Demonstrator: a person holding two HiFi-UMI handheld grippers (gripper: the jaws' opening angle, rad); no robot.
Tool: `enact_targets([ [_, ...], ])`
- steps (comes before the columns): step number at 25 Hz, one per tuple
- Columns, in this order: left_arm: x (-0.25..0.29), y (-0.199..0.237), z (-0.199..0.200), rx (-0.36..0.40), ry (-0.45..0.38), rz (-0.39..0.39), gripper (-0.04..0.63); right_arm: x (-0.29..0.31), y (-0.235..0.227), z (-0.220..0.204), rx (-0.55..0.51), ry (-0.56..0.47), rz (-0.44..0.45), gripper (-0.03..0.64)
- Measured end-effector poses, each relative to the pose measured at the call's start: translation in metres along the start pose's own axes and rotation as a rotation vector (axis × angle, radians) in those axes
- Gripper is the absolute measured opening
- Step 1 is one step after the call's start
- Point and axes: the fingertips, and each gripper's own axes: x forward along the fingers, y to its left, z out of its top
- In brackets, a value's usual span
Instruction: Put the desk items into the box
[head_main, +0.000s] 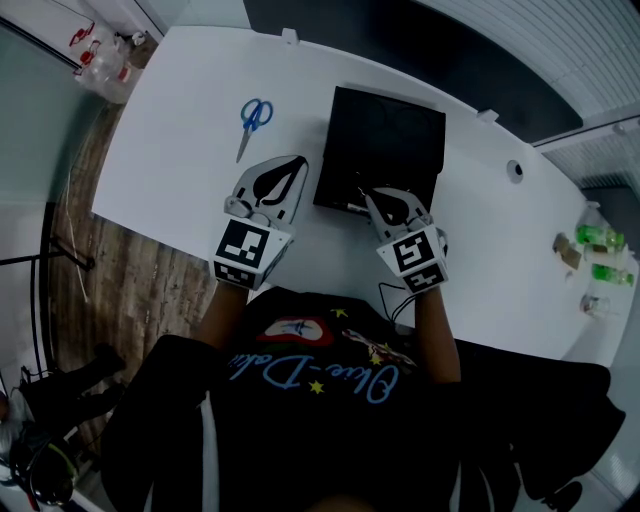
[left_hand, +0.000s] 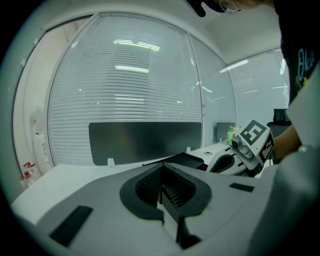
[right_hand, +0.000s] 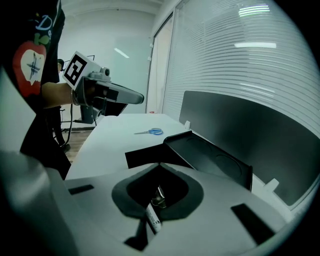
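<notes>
At the box (head_main: 390, 135), right gripper (head_main: 369, 196) jaws clamping pen (right_hand: 152, 220), left gripper (head_main: 297, 161) jaws closed, empty

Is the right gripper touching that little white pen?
Touching. In its own view, the right gripper has its jaws closed on the white pen, which sticks out between them.

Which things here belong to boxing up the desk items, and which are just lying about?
Job: black box, blue scissors, white pen held in right gripper.
Lying about: green bottles beside the desk's right end, clear bottles beside its far-left corner.
</notes>
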Motion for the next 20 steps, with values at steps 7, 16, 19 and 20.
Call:
enact_targets([
  [7, -0.005, -0.001, -0.001, 0.009, 0.001, -0.011, 0.008, -0.006, -0.002, 0.007, 0.065, -0.038, -0.028, 0.009],
  [16, -0.012, 0.002, -0.002, 0.016, 0.001, -0.019, 0.008, -0.011, -0.002, 0.016, 0.180, -0.101, -0.036, 0.008],
  [19, -0.013, 0.002, -0.003, 0.017, 0.002, -0.023, 0.008, -0.013, -0.004, 0.017, 0.228, -0.117, -0.038, 0.008],
  [20, -0.013, 0.003, -0.003, 0.018, 0.002, -0.024, 0.008, -0.014, -0.004, 0.019, 0.243, -0.126, -0.038, 0.008],
])
